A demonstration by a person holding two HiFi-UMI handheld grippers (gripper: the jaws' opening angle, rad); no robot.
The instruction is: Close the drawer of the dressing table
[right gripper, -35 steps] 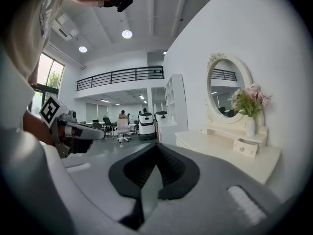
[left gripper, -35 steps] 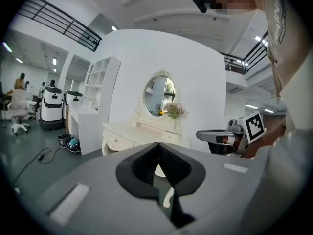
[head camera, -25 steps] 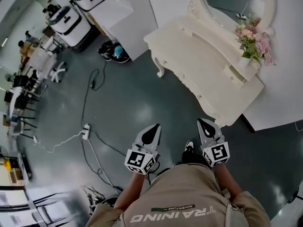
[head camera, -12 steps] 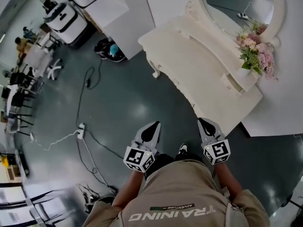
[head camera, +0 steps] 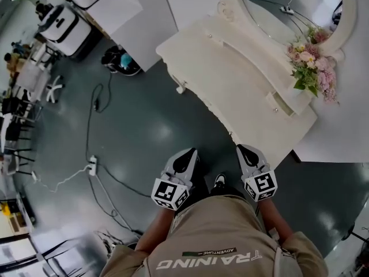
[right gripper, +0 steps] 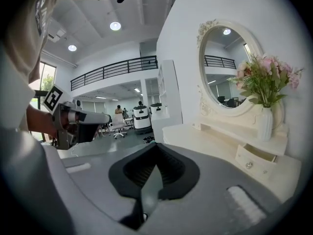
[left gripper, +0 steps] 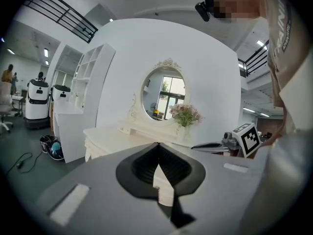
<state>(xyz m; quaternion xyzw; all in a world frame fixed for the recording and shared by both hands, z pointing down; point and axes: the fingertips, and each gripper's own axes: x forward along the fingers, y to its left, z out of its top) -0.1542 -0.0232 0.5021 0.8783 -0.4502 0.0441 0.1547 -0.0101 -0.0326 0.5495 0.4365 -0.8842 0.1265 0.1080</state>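
The cream dressing table point(head camera: 230, 79) with an oval mirror point(head camera: 288, 10) stands ahead of me and to the right. A small drawer point(right gripper: 255, 159) with a round knob sits slightly pulled out of the raised shelf, under the vase of pink flowers point(right gripper: 266, 89); it also shows in the head view as the drawer point(head camera: 275, 104). My left gripper point(head camera: 185, 156) and right gripper point(head camera: 245, 150) are held close to my body, well short of the table. Each is shut with nothing between its tips. The left gripper point(left gripper: 157, 143) and right gripper point(right gripper: 156, 145) both point toward the table.
Cables and a power strip point(head camera: 91, 167) trail over the dark floor at the left. A white cabinet point(head camera: 144, 16) stands beside the table, with a bag point(head camera: 118, 59) at its foot. White robots point(head camera: 63, 25) and people are far off at the left.
The dressing table has drawn closer and shifted left in the head view as I move toward it. Both grippers keep their pose near my body.
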